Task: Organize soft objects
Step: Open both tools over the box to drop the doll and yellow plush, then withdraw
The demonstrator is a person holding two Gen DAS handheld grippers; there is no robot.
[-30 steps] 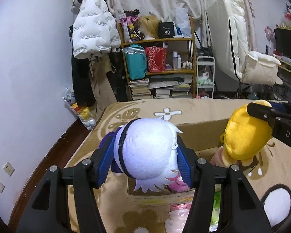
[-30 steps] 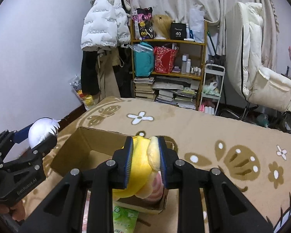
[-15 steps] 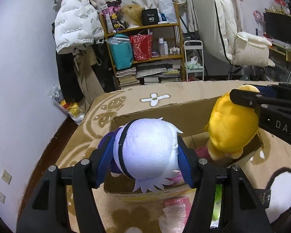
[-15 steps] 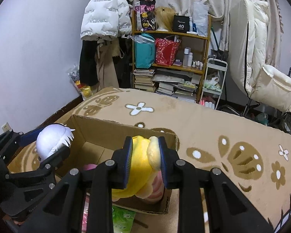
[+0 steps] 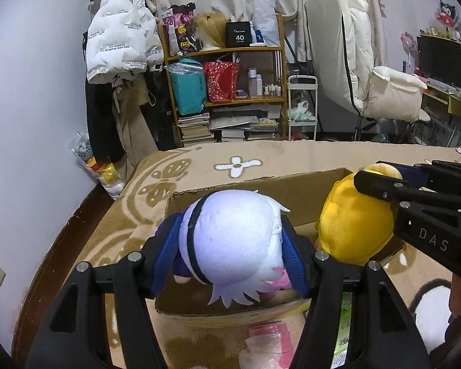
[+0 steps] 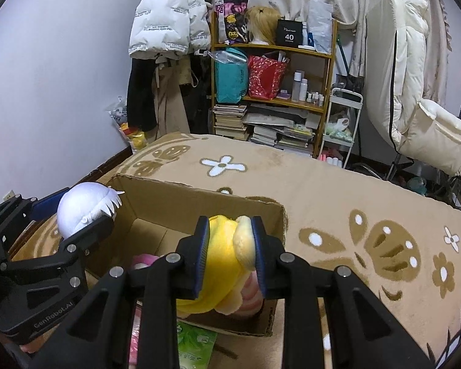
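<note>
at the far left a pale wall runs back to a white puffer jacket [image 5: 123,33] hanging over dark coats, with a stuffed plastic bag [image 5: 100,172] on the floor under them. next comes a wooden shelf [image 5: 227,92] crowded with a teal bag, a red bag, small bottles and stacks of books, then a small white cart [image 5: 302,107], and further right a cream padded chair [image 5: 368,70].

in front lies a bed under a tan blanket [image 6: 338,190] patterned with white flowers and brown shapes. an open cardboard box [image 5: 261,184] stands on it.

the left gripper [image 5: 230,253] has its jaws closed on a white plush head [image 5: 233,240], the blue pads pressing both of its sides; a dark band crosses the head and pointed white strands hang from its lower edge. it hangs over the left part of the box, above the rim. something pink [image 6: 144,259] lies down inside the box; what it is cannot be told.

to the right, the right gripper [image 6: 232,255] has its jaws closed tight on a yellow plush [image 6: 222,252], squeezing it narrow between the pads, with a paler cream part against the right pad. this toy hangs over the right end of the box, beside the white head and apart from it.

on the blanket just in front of the box lie a green packet [image 6: 195,343] and a pink wrapped item [image 5: 270,335].
</note>
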